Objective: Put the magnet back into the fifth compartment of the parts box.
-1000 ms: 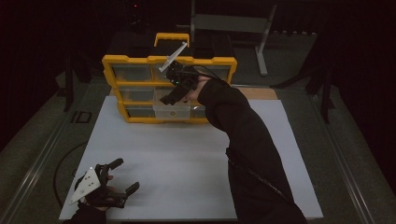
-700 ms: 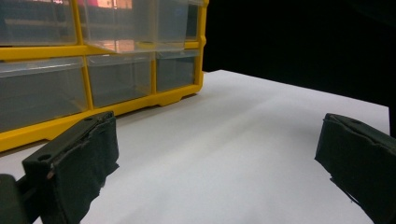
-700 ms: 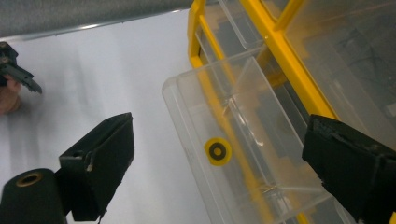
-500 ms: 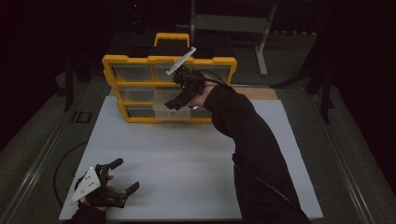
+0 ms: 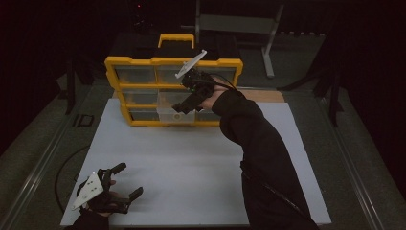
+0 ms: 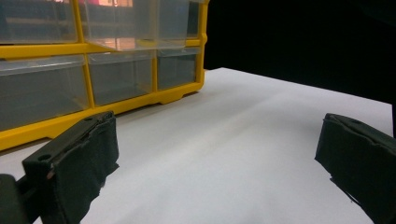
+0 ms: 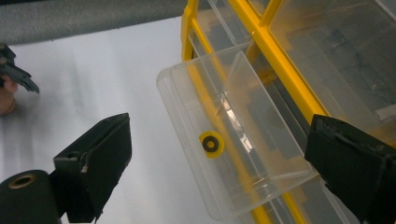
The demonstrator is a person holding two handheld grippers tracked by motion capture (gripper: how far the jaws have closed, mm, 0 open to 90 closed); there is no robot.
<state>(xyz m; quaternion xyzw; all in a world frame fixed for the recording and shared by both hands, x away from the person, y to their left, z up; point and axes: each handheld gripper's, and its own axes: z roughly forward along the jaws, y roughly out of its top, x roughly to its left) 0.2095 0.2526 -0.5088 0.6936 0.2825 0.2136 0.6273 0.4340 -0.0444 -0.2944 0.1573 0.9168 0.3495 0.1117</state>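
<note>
- Landmark: yellow organiser (image 5: 172,91), seated at the far edge of the white board (image 5: 201,163). A yellow frame, a carry handle on top and rows of clear plastic drawers are seen.
- One clear drawer (image 7: 233,135) in the lower rows is pulled out of the organiser front and overhangs the board. It is judged to be left open for loading or checking.
- A small yellow ring (image 7: 211,143) with a dark centre lies flat on the drawer floor, near the drawer's front wall. It looks like a washer or grommet; the material cannot be told.
- Right gripper (image 5: 184,106) is held directly in front of the organiser, above the open drawer and angled down into it. The jaws have just been opening and are spread wide; nothing is pinched between them, and the ring lies below the gap, untouched. This reads as a drop just made into the drawer, though that is a judgement.
- Left gripper (image 5: 125,184) is parked at the near-left corner of the board, well apart from the organiser, with the hand resting on the board. Its jaws are released, with bare board between them. It is likely kept clear as a standby.
- Jaw pads (image 6: 91,154) are matte black and blocky with slightly ragged edges. Drawer walls are thin, glossy and see-through; the board is smooth and matte.
- Next move, as judged: the drawer is to be pushed shut by its front wall.
</note>
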